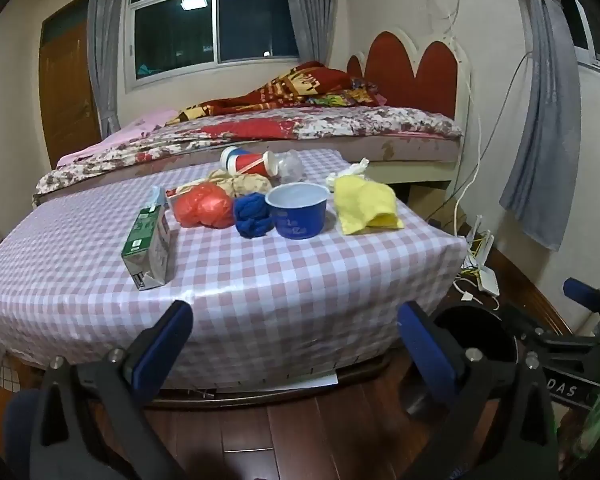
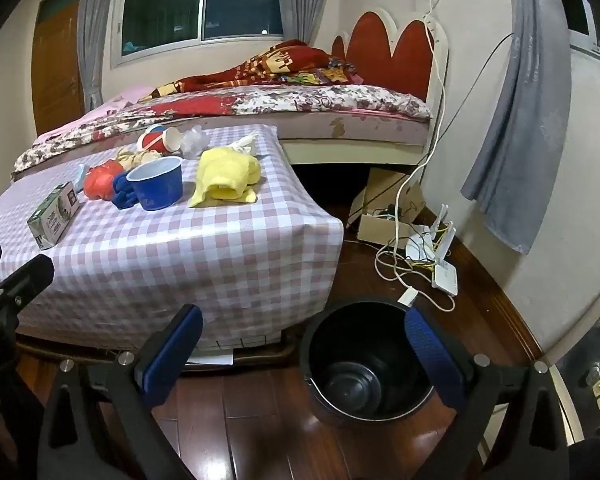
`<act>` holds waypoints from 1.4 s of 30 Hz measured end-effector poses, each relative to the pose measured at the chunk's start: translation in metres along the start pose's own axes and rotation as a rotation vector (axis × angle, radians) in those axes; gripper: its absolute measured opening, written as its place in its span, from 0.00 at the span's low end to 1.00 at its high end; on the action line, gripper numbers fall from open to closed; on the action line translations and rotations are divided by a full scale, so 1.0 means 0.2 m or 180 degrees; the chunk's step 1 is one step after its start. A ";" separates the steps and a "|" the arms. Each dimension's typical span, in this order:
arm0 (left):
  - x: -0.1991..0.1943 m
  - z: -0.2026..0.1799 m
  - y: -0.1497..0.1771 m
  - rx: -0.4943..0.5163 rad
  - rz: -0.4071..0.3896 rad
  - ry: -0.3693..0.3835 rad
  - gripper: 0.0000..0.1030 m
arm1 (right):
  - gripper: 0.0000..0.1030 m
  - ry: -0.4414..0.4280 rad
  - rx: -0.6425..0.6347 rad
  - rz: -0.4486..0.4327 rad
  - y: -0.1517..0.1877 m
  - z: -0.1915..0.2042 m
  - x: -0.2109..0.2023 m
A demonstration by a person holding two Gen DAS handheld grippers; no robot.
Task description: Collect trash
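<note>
Left wrist view: left gripper [image 1: 294, 320] spread wide, nothing betw. fingers, hanging in front of the table [image 1: 260, 280] w/ checked cloth. Trash sits mid-table: milk carton [image 1: 148, 248] nearest, upright & a bit apart from the rest; behind it an orange bag [image 1: 204, 210], blue wad [image 1: 252, 214] touching the blue cup [image 1: 298, 210], yellow cloth [image 1: 366, 206] just beside that, red cup [image 1: 248, 162] lying on its side at the back. Right gripper shows at frame edge, lower right.

Right wrist view: right gripper [image 2: 304, 354] also spread, empty, over the floor w/ the black bin [image 2: 320, 384] below & betw. its fingers, just beside the table corner. Bin looks empty, so prob. nothing collected yet.

Handling, my guess: carton light, stiff-ish, may crush — pinch across the narrow sides. Bag, wad, cloth soft & light, take a bunched fold. Blue cup thin, grip the rim wall; could slip
</note>
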State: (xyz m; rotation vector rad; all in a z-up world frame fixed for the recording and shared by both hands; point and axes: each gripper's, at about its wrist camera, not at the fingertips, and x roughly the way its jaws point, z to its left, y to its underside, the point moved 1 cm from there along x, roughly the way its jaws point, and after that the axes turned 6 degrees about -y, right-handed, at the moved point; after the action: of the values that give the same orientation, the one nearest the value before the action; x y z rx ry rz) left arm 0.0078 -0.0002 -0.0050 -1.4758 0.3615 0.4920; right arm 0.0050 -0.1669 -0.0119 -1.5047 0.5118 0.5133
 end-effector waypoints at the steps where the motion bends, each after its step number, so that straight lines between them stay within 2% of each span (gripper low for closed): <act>1: 0.00 0.00 0.00 0.0007 -0.0007 0.0006 0.99 | 0.99 -0.0007 0.0003 0.0007 0.00 0.00 0.00; 7: 0.00 0.00 0.00 -0.0017 0.0063 -0.0019 0.99 | 0.99 -0.0019 0.0001 -0.0008 0.00 0.01 0.01; 42: 0.04 0.05 0.02 -0.0021 0.0080 -0.0037 0.99 | 0.99 -0.0013 0.0016 0.0005 -0.01 0.02 0.02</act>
State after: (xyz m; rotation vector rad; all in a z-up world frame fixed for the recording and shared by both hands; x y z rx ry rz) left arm 0.0111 0.0106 -0.0118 -1.4756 0.3698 0.5221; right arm 0.0101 -0.1630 -0.0136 -1.4982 0.5109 0.5159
